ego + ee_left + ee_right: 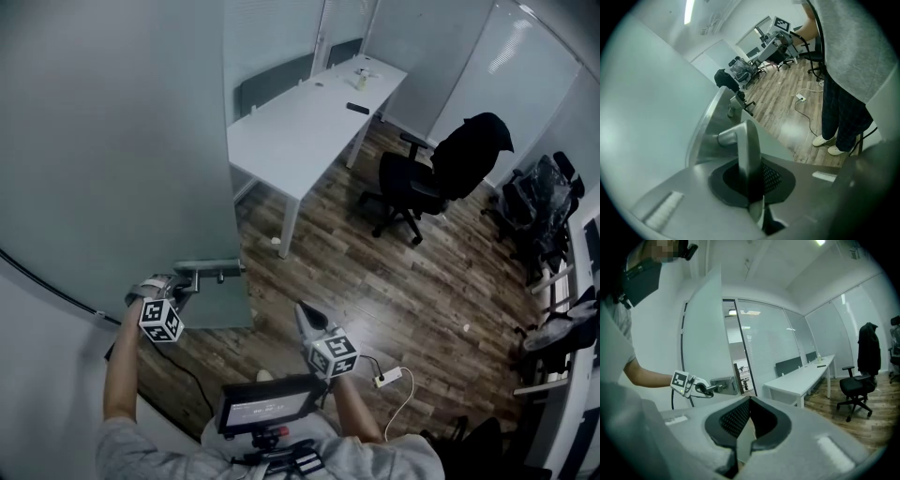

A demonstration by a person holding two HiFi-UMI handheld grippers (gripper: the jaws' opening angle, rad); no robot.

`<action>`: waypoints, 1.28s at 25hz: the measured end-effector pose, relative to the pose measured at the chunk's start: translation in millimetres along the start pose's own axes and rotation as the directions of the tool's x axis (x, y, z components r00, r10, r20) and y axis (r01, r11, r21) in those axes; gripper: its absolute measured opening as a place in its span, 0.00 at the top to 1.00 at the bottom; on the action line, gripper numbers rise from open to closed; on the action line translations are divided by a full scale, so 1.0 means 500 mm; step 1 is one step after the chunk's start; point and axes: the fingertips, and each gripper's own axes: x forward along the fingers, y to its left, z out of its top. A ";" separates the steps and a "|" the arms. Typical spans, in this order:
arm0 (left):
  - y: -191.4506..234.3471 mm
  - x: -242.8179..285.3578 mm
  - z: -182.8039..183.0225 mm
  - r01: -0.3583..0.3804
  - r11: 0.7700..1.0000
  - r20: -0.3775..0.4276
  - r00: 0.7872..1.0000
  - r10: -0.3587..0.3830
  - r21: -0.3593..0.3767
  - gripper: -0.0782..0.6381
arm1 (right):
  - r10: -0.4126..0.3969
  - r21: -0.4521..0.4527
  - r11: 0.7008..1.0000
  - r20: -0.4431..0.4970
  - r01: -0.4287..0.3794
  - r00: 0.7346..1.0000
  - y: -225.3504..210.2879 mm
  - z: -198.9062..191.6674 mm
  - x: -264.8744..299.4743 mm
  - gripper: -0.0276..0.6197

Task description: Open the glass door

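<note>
The frosted glass door fills the left of the head view and stands partly swung open. Its silver lever handle sits on a metal plate at the door's edge. My left gripper is shut on that lever. In the left gripper view the lever runs up between the left gripper's dark pads. From the right gripper view, the left gripper holds the handle on the door. My right gripper hangs free to the right of the door, shut with nothing in it.
Past the door are a long white desk and a black office chair with a dark jacket on it. More chairs line the right wall. A white power strip and its cable lie on the wood floor near my feet.
</note>
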 end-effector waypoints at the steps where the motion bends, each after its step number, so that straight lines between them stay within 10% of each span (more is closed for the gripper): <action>1: -0.005 -0.005 0.002 0.000 1.000 0.002 1.000 0.000 0.006 0.88 | -0.002 0.000 1.000 0.001 0.002 1.000 0.007 0.000 -0.004 0.95; 32: -0.183 -0.138 0.051 0.032 0.991 0.107 0.993 -0.045 0.128 0.88 | -0.197 0.036 0.980 0.046 0.195 0.979 0.179 -0.063 -0.212 0.95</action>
